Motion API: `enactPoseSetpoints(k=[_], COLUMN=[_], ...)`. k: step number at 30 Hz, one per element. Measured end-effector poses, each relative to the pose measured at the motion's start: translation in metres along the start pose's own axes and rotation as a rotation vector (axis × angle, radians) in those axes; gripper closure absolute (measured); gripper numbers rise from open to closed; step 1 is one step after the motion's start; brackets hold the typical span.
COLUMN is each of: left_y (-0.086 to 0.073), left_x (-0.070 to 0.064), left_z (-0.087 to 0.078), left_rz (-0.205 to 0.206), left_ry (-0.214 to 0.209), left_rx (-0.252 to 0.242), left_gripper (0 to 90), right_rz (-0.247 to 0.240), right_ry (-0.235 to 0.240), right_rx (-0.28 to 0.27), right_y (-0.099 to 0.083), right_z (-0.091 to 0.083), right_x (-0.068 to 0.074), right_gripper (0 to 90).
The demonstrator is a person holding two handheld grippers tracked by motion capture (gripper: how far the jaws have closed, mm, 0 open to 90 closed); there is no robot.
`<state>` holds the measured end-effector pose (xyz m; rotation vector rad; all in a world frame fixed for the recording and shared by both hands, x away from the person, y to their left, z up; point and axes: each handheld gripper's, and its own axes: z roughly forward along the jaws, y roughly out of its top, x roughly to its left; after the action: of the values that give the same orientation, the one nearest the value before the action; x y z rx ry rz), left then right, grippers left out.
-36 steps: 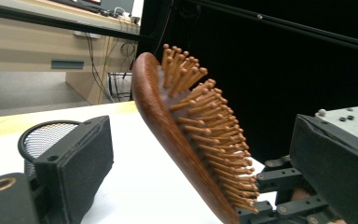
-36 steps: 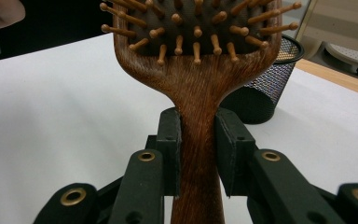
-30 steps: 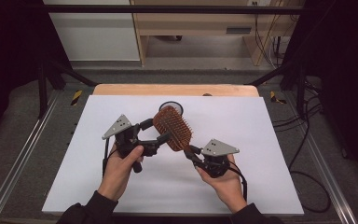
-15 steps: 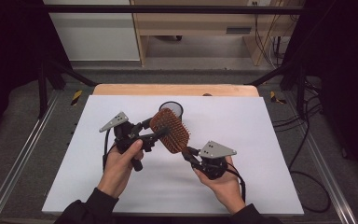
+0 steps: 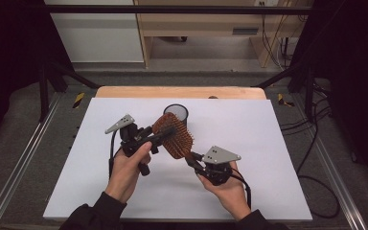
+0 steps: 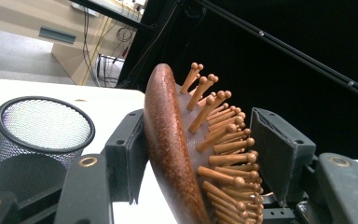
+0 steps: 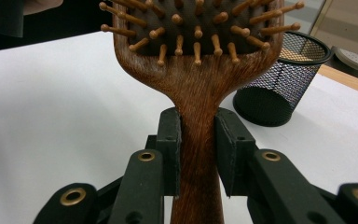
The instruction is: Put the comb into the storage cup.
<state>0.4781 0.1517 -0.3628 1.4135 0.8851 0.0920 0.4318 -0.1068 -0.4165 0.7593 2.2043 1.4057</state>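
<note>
A wooden hairbrush (image 5: 178, 139) with peg bristles is held above the white table, tilted, between both grippers. My right gripper (image 5: 193, 157) is shut on its handle (image 7: 198, 154), with both pads pressed against the wood. My left gripper (image 5: 166, 131) is closed across the brush head (image 6: 168, 144): one pad lies against the smooth back and the other meets the bristle tips (image 6: 242, 154). A black mesh cup (image 5: 177, 112) stands upright just behind the brush, and it looks empty in the left gripper view (image 6: 39, 135).
The white table sheet (image 5: 268, 143) spreads out on all sides, with a wooden strip (image 5: 182, 92) along its far edge. Metal rails (image 5: 24, 163) run along both sides. Cables (image 5: 311, 143) lie on the floor to the right.
The brush head has tipped and shifted slightly left, toward the cup, and my left gripper has moved in and up so that its jaws now span the head. The right gripper keeps its hold on the handle.
</note>
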Motion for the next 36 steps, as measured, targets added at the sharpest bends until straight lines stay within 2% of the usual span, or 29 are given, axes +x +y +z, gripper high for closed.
enactPoseSetpoints(k=[5, 14, 18, 22, 36], left_y=[-0.0002, 0.0002, 0.0001, -0.0005, -0.0009], left_x=[-0.0015, -0.0029, -0.0052, -0.0080, -0.0087], left_z=[0.0006, 0.0000, -0.0006, -0.0008, -0.0005], left_rz=[-0.011, -0.050, -0.050, -0.029, -0.062], left_ry=[0.014, 0.003, 0.009, 0.008, 0.005], left_rx=[0.003, 0.003, 0.004, -0.002, -0.008], left_gripper=[40.9, 48.1, 50.0, 51.5, 52.5], right_rz=[-0.006, -0.009, -0.011, -0.009, 0.009], right_ry=[-0.006, -0.013, -0.014, -0.013, 0.014], right_rx=[0.008, 0.019, 0.022, 0.023, 0.023], right_y=[-0.0007, -0.0016, -0.0017, -0.0018, -0.0029], right_z=[0.0009, 0.0024, 0.0027, 0.0031, 0.0045], right_x=[0.0004, 0.0017, 0.0027, 0.0034, 0.0018], right_gripper=[72.7, 72.8, 72.8, 72.7, 72.4])
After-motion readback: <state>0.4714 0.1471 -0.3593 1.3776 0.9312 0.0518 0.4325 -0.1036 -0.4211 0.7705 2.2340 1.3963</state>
